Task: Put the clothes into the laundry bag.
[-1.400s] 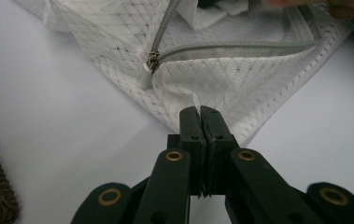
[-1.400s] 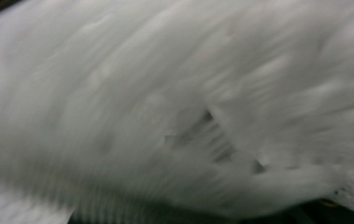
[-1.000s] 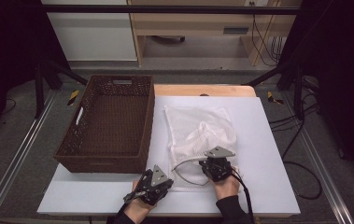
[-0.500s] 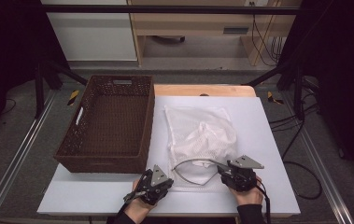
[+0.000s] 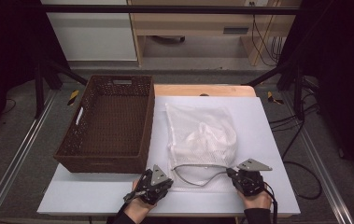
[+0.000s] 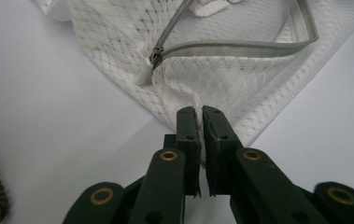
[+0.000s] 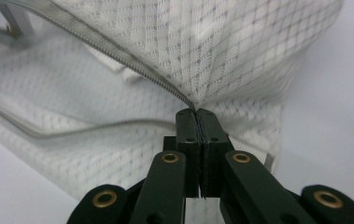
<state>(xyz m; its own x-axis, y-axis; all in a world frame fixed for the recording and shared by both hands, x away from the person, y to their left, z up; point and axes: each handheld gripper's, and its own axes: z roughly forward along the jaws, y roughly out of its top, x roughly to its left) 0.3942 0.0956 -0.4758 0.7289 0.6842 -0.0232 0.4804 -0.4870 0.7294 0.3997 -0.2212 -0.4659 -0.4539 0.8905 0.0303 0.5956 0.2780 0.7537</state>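
Observation:
A white mesh bag (image 5: 201, 135) lies on the white table (image 5: 258, 121), its grey zipper (image 5: 198, 168) open along the near edge. My left gripper (image 5: 167, 181) is at the bag's near left corner, shut on the mesh (image 6: 221, 88) just below the zipper pull (image 6: 156, 55). Its jaws have just eased apart slightly, and the cloth is still between them. My right gripper (image 5: 231, 172) is at the near right corner. Its jaws have just been closing and now pinch the zipper edge (image 7: 132, 65) of the bag, lifting it a little.
A brown wicker basket (image 5: 107, 122) stands at the left of the table, close to the bag's left side. A wooden board (image 5: 202, 89) borders the table's far edge. Metal rails and cables run along the floor on both sides.
My right hand has slid to the right along the bag's near edge, from the middle to the right corner. The zipper opening now gapes wider. The left hand has stayed put.

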